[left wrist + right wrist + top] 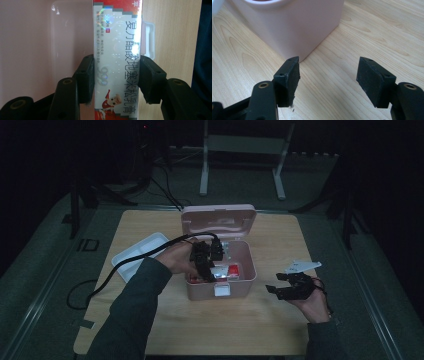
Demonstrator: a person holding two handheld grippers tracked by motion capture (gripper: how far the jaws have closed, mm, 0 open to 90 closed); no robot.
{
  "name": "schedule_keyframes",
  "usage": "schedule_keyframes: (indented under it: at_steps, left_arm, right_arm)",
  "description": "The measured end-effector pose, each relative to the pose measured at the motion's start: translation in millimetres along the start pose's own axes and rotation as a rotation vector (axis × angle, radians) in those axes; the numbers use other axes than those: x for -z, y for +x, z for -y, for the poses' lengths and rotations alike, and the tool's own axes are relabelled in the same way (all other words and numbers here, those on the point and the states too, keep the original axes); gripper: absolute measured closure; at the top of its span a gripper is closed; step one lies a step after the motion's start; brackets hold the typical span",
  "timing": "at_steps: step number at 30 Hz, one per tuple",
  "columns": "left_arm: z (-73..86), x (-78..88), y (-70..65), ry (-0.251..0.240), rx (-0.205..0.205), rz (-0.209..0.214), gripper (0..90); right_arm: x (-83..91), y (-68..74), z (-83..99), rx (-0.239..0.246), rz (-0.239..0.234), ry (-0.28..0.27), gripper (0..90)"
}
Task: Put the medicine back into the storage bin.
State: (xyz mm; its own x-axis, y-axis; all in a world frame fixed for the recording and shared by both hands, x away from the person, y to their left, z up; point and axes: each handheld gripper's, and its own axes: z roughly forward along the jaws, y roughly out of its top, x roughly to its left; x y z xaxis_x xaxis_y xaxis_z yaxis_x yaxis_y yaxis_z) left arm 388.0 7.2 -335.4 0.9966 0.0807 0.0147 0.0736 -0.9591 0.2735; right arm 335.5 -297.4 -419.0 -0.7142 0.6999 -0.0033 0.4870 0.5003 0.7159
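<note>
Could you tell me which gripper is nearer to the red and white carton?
Left. The left gripper is clamped on the red and white carton over the open pink box; the right gripper rests open on the table, right of the box.

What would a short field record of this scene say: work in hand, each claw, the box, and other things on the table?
work: packing a carton into the pink box
left claw: shut on the carton, over the pink box
right claw: open, holding nothing, over the table beside the box
lid: up
tray: white, left of the box
</note>
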Motion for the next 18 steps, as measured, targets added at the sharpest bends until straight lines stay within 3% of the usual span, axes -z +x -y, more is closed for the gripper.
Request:
schedule_keyframes:
  at_steps: [10,13,18]
  left_arm:
    - [-0.5,-1.2,0.9,0.005,-0.002,0.004,50.9]
    - [-1.2,-3.1,2.7,0.015,0.02,-0.011,49.9]
    - [0.9,5.8,4.2,-0.033,0.041,-0.005,49.9]
  right_arm:
    - [-0.7,0.0,0.2,0.002,0.0,0.004,34.6]
    - [-1.4,0.1,0.3,0.007,0.004,0.009,33.5]
    - [-0.2,-0.4,0.4,0.006,0.005,0.007,33.4]
